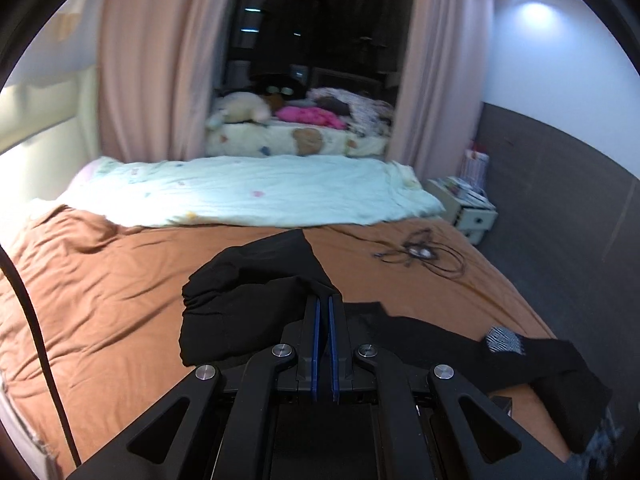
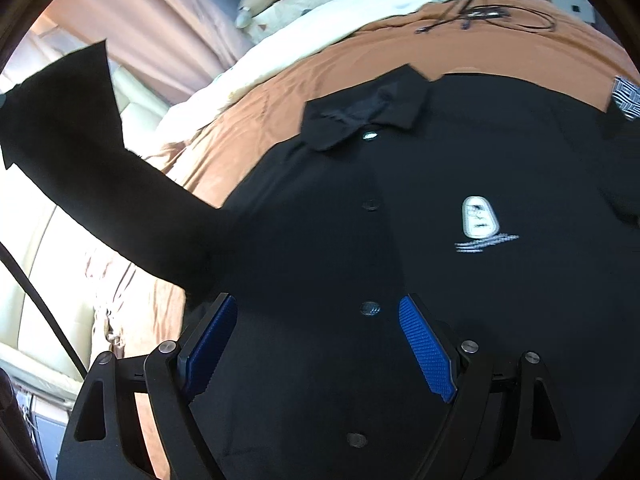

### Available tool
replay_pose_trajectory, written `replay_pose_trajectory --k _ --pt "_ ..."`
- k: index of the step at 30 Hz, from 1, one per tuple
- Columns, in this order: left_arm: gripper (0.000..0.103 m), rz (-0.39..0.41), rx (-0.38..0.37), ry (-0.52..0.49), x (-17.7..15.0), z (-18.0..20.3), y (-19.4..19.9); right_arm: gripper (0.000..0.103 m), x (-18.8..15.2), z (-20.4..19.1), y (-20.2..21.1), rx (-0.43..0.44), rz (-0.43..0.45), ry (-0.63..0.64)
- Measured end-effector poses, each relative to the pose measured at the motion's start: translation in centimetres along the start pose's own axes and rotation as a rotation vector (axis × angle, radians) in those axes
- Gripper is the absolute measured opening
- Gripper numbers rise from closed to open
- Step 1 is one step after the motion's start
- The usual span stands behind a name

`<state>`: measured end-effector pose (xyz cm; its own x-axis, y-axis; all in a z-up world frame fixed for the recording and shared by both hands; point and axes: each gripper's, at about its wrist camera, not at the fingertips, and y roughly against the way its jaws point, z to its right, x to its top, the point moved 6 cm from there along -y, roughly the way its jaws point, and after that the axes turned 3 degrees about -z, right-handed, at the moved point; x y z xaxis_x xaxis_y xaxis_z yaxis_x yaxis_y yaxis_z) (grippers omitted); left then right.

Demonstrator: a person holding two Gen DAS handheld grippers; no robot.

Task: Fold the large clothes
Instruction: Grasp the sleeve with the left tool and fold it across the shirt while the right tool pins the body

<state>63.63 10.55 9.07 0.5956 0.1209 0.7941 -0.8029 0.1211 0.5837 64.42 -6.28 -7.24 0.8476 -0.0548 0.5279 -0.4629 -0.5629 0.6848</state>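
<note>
A black shirt (image 2: 460, 184) is spread face up on the brown bed cover (image 2: 280, 92), collar (image 2: 360, 116) toward the pale quilt (image 2: 360, 4). A light badge (image 2: 479, 218) with white lines of writing below it is printed on the chest, but the letters are too small and blurred to be read. A striped patch (image 2: 626, 98) is seen at the far shoulder, partly cut off by the picture edge. One sleeve (image 1: 248, 292) is lifted off the bed and is clamped between the left tongs (image 1: 325, 300), whose blue pads are pressed together on the cloth. The right tongs (image 2: 316, 312) are held wide apart above the button row (image 2: 370, 308), with nothing gripped. A tangle of dark cable (image 1: 420, 256) lies on the cover; what it belongs to cannot be made out. The shirt's lower hem is hidden behind the right tongs.
</note>
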Motion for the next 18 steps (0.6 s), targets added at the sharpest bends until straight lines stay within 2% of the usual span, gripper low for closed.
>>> replay_pose_trajectory --k 2,6,8,9,10,11,12,15,18 --pt "0.004 -0.027 -0.033 -0.016 -0.5 1.7 -1.4 0.082 0.1 1.1 1.1 -0.020 0.018 -0.014" --pt "0.004 -0.108 -0.148 -0.038 -3.0 4.8 -5.0 0.082 -0.4 3.4 3.3 -0.052 0.041 -0.031" --pt "0.016 -0.164 -0.197 -0.047 -5.0 6.1 -6.6 0.082 -0.5 4.1 3.6 -0.065 0.044 -0.040" --pt "0.040 -0.218 -0.215 -0.056 -6.5 6.9 -7.9 0.082 -0.5 4.5 3.6 -0.071 0.045 -0.046" --pt "0.069 -0.258 -0.228 -0.068 -7.8 7.4 -8.8 0.082 -0.6 4.9 4.0 -0.075 0.046 -0.053" --pt "0.079 -0.283 -0.237 -0.083 -8.9 7.8 -9.4 0.082 -0.6 5.3 4.0 -0.080 0.048 -0.060" --pt "0.084 -0.289 -0.239 -0.101 -10.0 8.1 -9.8 0.082 -0.8 5.6 4.0 -0.085 0.049 -0.061" --pt "0.084 -0.331 -0.227 -0.119 -12.6 7.7 -10.3 0.082 -1.2 5.9 4.1 -0.109 0.049 -0.057" --pt "0.084 -0.343 -0.187 -0.102 -13.4 5.4 -10.1 0.082 -1.3 5.7 4.5 -0.117 0.047 -0.054"
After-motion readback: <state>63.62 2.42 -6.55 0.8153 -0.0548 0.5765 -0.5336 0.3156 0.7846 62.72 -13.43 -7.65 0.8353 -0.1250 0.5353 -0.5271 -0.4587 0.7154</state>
